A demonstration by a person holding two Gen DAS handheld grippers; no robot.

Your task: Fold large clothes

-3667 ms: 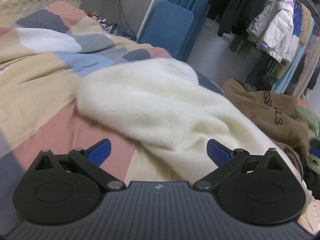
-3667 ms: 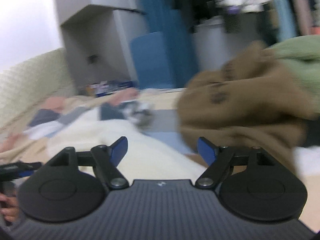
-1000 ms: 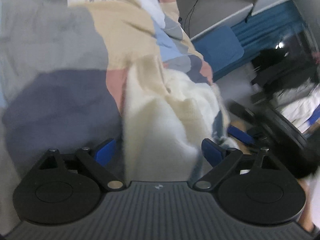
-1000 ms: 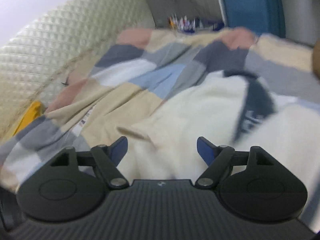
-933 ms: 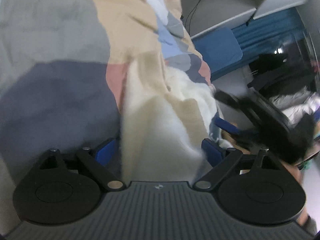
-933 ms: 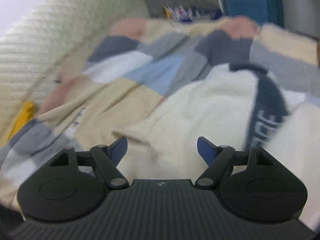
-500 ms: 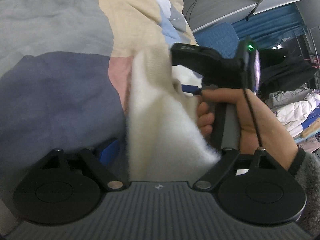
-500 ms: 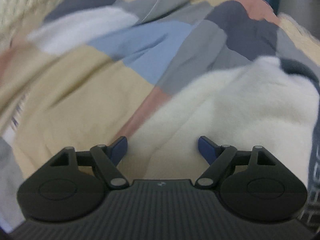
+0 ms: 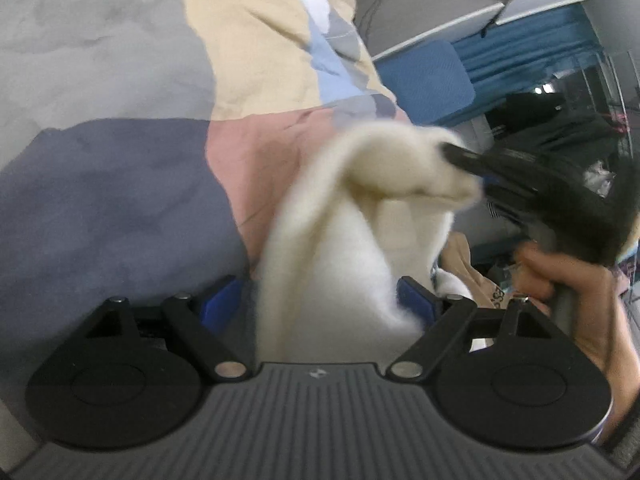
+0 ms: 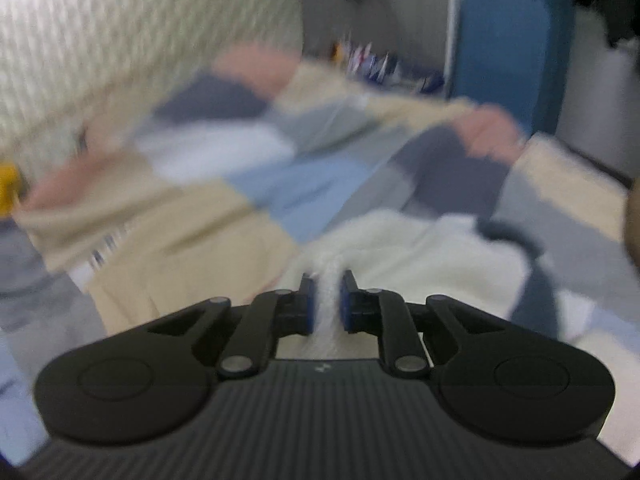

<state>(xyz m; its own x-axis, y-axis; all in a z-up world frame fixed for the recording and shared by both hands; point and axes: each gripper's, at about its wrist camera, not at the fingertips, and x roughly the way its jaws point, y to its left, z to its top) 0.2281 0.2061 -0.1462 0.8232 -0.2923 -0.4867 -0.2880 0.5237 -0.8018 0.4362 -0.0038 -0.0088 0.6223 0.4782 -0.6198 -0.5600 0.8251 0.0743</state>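
Observation:
A fluffy cream garment lies on the patchwork bedspread. In the left wrist view a fold of it rises between my left gripper's spread blue pads, which do not press on it. My right gripper, blurred and held by a person's hand, pinches the fold's raised top edge. In the right wrist view my right gripper has its jaws closing, both pads pressed on a thin ridge of the cream garment, which has a dark blue band at its right.
The bedspread runs back to a quilted cream headboard. A blue chair stands beyond the bed by a grey wall. A brown hoodie lies to the right, with dark clothes hanging behind.
My right gripper came in over the cream garment, closed on its edge and lifted that edge to the right. My left gripper stayed spread around the fold.

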